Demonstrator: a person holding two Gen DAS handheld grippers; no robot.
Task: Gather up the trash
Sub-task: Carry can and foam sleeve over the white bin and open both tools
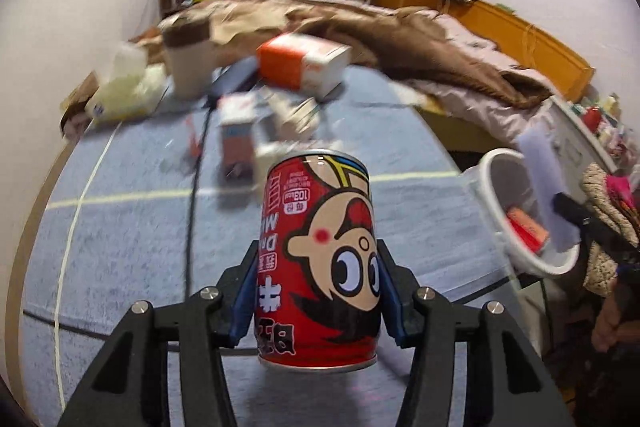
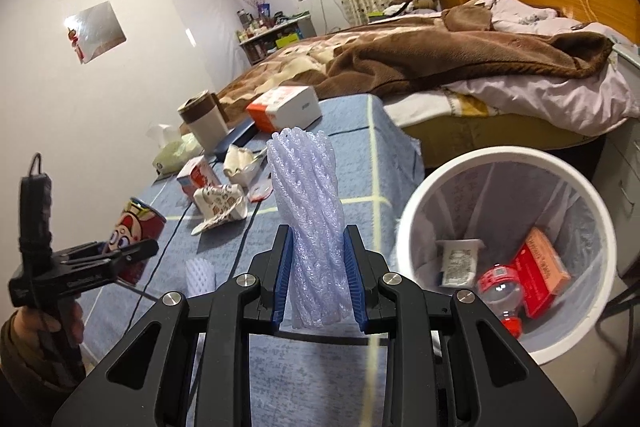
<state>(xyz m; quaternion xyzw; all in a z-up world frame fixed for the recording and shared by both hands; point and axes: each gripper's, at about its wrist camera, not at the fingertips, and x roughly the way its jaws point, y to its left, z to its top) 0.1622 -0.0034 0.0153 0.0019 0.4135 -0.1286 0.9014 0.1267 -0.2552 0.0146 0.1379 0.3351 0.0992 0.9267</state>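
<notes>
- The left gripper [image 1: 318, 283] is clamped on a red can [image 1: 318, 259], its blue pads [image 1: 245, 301] pressing both sides low on the body; the can looks clear of the blue cloth [image 1: 120, 247].
- The right gripper [image 2: 318, 281] is clamped on a foam net [image 2: 310, 227], squeezed between the pads and sticking up well past them.
- The white bin [image 2: 600, 227] stands off the cloth's edge, right of both grippers; it already holds a red box, a bottle and a small tub.
- Step in hand, as I judge it: carry both loads over the bin and drop them in.
- Keep the can upright or tipped only over the bin, since it may hold dregs.
- Bring each load fully inside the rim before letting go; the net is light and may cling to a pad or drift, so release it low in the bin.
- Send the right gripper first, being nearer the bin, so the two do not crowd at the rim.
- Still left of the bin on the cloth: a small carton [image 2: 198, 179], a crumpled wrapper [image 2: 222, 207] and a second net [image 2: 200, 275].
- The black cable [image 1: 196, 187] crossing the cloth should not be snagged.
</notes>
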